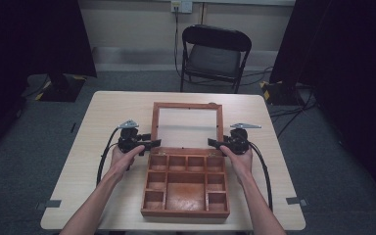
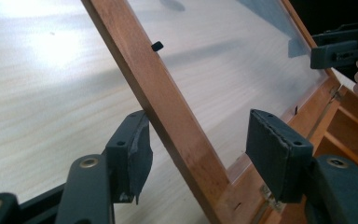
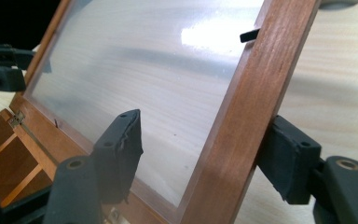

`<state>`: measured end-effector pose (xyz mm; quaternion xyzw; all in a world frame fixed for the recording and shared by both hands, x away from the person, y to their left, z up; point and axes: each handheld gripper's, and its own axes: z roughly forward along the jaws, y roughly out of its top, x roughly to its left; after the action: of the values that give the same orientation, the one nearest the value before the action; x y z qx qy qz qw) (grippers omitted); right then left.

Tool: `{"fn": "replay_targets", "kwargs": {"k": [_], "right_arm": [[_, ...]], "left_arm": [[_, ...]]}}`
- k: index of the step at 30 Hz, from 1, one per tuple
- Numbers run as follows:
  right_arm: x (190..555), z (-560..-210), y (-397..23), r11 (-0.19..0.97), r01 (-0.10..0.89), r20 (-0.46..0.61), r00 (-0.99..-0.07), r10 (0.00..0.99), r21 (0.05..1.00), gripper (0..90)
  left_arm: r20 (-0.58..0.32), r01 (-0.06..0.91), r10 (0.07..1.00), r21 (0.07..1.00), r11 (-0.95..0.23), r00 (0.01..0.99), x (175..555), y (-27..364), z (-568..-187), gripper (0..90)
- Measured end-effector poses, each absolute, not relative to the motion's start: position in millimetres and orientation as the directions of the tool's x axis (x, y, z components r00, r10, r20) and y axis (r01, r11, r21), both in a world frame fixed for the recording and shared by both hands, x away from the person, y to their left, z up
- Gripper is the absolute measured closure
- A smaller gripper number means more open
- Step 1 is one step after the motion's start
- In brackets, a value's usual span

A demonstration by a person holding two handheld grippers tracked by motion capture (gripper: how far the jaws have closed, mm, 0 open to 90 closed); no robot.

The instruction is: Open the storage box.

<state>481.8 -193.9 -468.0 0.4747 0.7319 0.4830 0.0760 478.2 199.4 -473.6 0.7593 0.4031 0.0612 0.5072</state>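
A wooden box [image 1: 185,213] with several empty compartments sits on the table, its glass-paned lid [image 1: 154,122] swung open toward the far side. My left gripper [image 1: 155,142] stands open astride the lid's left rail [image 2: 168,112] near the hinge; one pad [image 2: 137,149] is close to the wood, the other [image 2: 275,158] hangs apart over the glass. My right gripper [image 1: 213,143] is open astride the right rail [image 3: 247,116]: its outer pad [image 3: 289,161] lies against the wood, its inner pad [image 3: 121,149] stands off over the pane. Each gripper view shows the other gripper beyond the lid.
The box lies near the front edge of the pale wooden table [image 1: 103,127]. A black folding chair [image 1: 215,54] stands behind the table's far edge. Dark curtains flank both sides. Cables trail from each gripper along the forearms.
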Motion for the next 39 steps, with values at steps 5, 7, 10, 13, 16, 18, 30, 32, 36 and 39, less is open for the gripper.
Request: {"fn": "replay_targets", "kwargs": {"k": [5, 7, 10, 13, 16, 18, 30, 32, 36, 39], "right_arm": [[485, -470, -194, 0.08, 0.629, 0.352, -0.531, 0.771, 0.773, 31.8], [485, -471, -195, 0.084, 0.631, 0.349, -0.53, 0.773, 0.771, 31.7], [485, -472, -195, 0.084, 0.636, 0.353, -0.528, 0.773, 0.767, 31.3], [485, -473, -194, 0.094, 0.638, 0.334, -0.517, 0.788, 0.764, 29.3], [486, -474, -194, 0.09, 0.645, 0.344, -0.515, 0.786, 0.759, 29.2], [486, -475, -194, 0.089, 0.647, 0.345, -0.512, 0.786, 0.757, 29.1], [490, -483, -199, 0.053, 0.708, 0.415, -0.471, 0.778, 0.705, 27.6], [490, -486, -199, 0.046, 0.706, 0.411, -0.463, 0.785, 0.707, 27.3], [487, -479, -199, 0.061, 0.674, 0.371, -0.477, 0.797, 0.736, 30.7], [487, -476, -201, 0.062, 0.667, 0.366, -0.482, 0.796, 0.743, 29.6]], "left_arm": [[-0.332, 0.567, 0.674, 0.809, -0.157, 0.66, 480, 198, -478, 37.6], [-0.328, 0.568, 0.673, 0.806, -0.166, 0.663, 480, 199, -478, 37.6], [-0.334, 0.576, 0.676, 0.801, -0.162, 0.656, 480, 198, -479, 37.4], [-0.353, 0.594, 0.678, 0.79, -0.155, 0.645, 481, 199, -481, 36.7], [-0.37, 0.604, 0.668, 0.783, -0.149, 0.645, 481, 201, -483, 36.6], [-0.37, 0.604, 0.668, 0.783, -0.149, 0.645, 481, 201, -483, 36.5], [-0.369, 0.594, 0.686, 0.796, -0.115, 0.627, 481, 205, -479, 35.6], [-0.364, 0.601, 0.686, 0.788, -0.133, 0.63, 482, 206, -480, 34.6], [-0.358, 0.603, 0.683, 0.783, -0.152, 0.637, 481, 203, -482, 33.4], [-0.354, 0.593, 0.68, 0.791, -0.148, 0.642, 480, 201, -480, 33.3]]}}
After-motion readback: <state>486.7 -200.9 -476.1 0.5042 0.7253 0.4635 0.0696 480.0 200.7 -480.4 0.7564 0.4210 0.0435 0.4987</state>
